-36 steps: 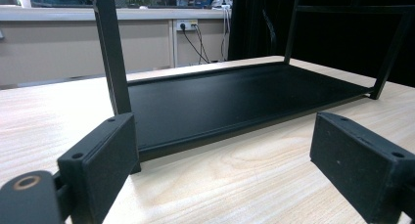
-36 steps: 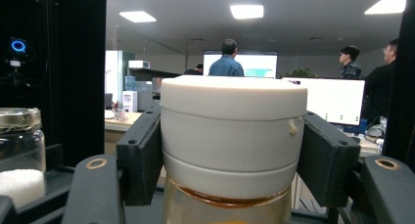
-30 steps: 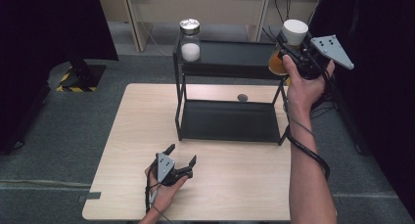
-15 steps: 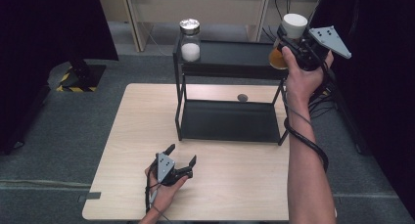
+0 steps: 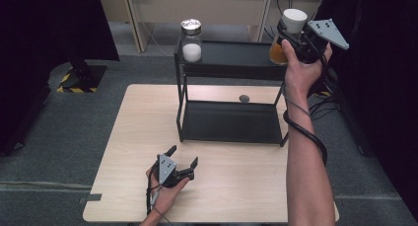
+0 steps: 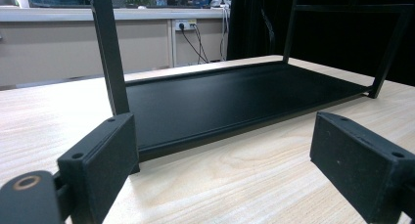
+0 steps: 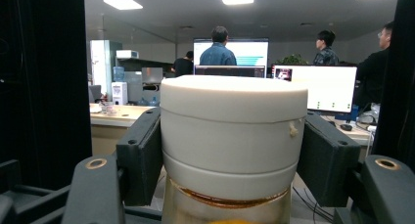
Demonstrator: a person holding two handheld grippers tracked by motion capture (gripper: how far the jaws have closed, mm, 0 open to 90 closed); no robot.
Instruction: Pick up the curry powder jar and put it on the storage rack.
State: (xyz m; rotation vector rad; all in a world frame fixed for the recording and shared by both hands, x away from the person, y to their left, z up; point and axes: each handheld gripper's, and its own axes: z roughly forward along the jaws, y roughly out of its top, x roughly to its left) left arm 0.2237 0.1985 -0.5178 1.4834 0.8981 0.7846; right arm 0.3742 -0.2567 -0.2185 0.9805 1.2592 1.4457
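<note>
A: Your right claw (image 5: 291,38) is clamped on the glass jar with the thick white lid and amber contents (image 5: 290,33). In the right gripper view the two black pads press the white lid (image 7: 234,131) from either side, and the jar hangs upright below them.

B: Where does the jar sit relative to the black two-tier metal rack (image 5: 231,95)?

A: At the right rear corner of the rack's top shelf (image 5: 231,56), seen from above. Whether the base rests on the shelf or floats just above it, I cannot tell; the hand covers that edge. Long axis is vertical, so your claw grips it across, level.

B: And the other jar?

A: The clear glass jar with a metal lid and white powder (image 5: 191,41) stands on the same top shelf at the left end, well apart from yours. The span of shelf between them is bare.

B: Left hand?

A: Your left claw (image 5: 183,162) rests low on the pale wooden counter (image 5: 138,132), near edge, jaws spread wide with nothing between them, facing the rack's lower tray (image 6: 235,101). It is far from both jars.

B: So the move turns on what?

A: My reading: the jar's height against the top shelf. Keep it upright and mind the shelf's right rim and post below your wrist.
</note>
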